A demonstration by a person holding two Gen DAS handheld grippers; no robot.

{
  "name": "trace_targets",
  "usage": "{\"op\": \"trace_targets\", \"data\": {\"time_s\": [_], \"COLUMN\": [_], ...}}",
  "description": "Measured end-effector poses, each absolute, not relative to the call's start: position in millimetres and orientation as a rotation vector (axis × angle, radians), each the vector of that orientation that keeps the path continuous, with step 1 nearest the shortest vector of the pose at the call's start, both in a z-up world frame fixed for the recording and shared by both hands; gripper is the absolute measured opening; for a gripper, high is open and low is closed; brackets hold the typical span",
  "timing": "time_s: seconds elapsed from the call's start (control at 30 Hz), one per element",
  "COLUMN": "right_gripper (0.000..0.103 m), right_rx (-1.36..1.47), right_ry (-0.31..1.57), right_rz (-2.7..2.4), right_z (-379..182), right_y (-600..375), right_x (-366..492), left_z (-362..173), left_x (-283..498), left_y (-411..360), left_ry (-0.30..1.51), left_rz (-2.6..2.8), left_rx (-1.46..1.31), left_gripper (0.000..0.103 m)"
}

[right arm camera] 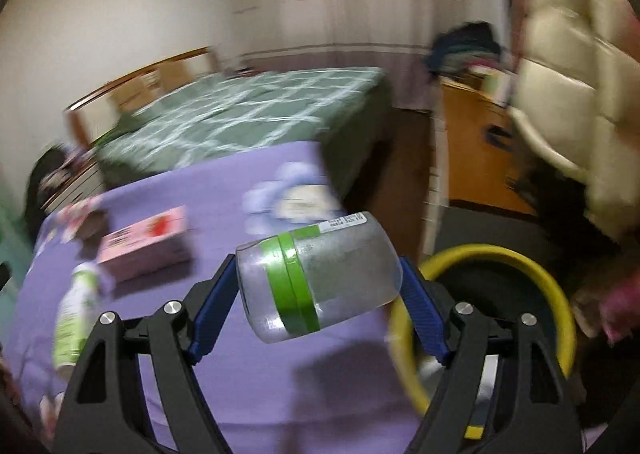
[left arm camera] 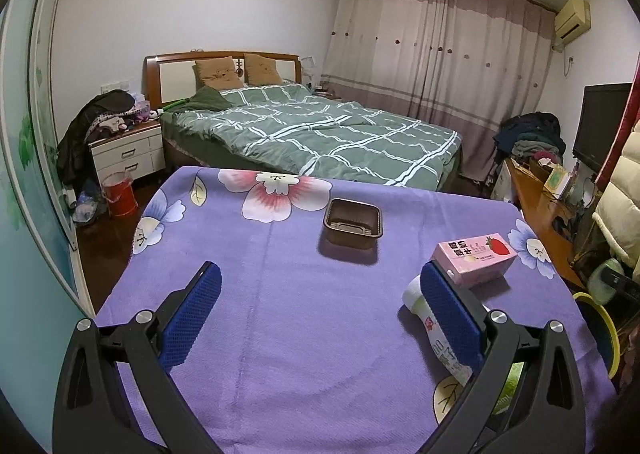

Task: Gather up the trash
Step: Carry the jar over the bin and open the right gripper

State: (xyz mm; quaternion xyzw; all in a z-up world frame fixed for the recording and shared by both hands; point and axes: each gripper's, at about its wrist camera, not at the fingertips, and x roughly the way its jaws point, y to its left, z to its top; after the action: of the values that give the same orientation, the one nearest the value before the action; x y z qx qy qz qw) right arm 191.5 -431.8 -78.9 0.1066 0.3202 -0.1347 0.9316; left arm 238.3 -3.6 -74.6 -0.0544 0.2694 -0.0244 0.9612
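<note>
My right tongs (right arm camera: 318, 286) clamp a clear green-banded jar (right arm camera: 316, 274) near the yellow-rimmed bin (right arm camera: 560, 294), while my left tongs (left arm camera: 320, 294) gape empty over the worktop (left arm camera: 280, 294).

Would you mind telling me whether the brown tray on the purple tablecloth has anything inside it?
No, the brown tray sits open and shows only its bare ribbed bottom.
</note>
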Motion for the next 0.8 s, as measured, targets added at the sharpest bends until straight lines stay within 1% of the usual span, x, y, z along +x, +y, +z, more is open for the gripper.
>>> {"op": "trace_targets", "data": {"time_s": [0.13,0.33,0.4,0.43,0.63,0.8], "right_gripper": [0.075,0.076,0.084,0.084,0.084,0.084], "right_rx": [0.271,0.269,0.286,0.297,0.3,0.31], "right_ry": [0.674,0.682,0.669,0.662,0.635,0.636], "right_rz": [-0.373,-0.516,-0.54,-0.539,-0.56,-0.566], "right_z": [-91,-110,-112,-112,-109,-110], "right_y": [-466,-487,-491,-492,-491,-493], "right_x": [181,176,173,171,168,169], "left_z": [-75,-73,-74,-74,-73,-71], "left_x": [238,236,236,236,234,225], "left_y": [-5,-5,-6,-7,-12,-45], "left_ry": [0.545,0.548,0.549,0.55,0.545,0.551], "left_rz": [-0.05,-0.047,-0.046,-0.046,-0.074,-0.153], "left_rx": [-0.113,-0.102,-0.095,-0.092,-0.097,-0.044], "left_gripper": [0.098,0.098,0.098,0.098,0.098,0.098]}}
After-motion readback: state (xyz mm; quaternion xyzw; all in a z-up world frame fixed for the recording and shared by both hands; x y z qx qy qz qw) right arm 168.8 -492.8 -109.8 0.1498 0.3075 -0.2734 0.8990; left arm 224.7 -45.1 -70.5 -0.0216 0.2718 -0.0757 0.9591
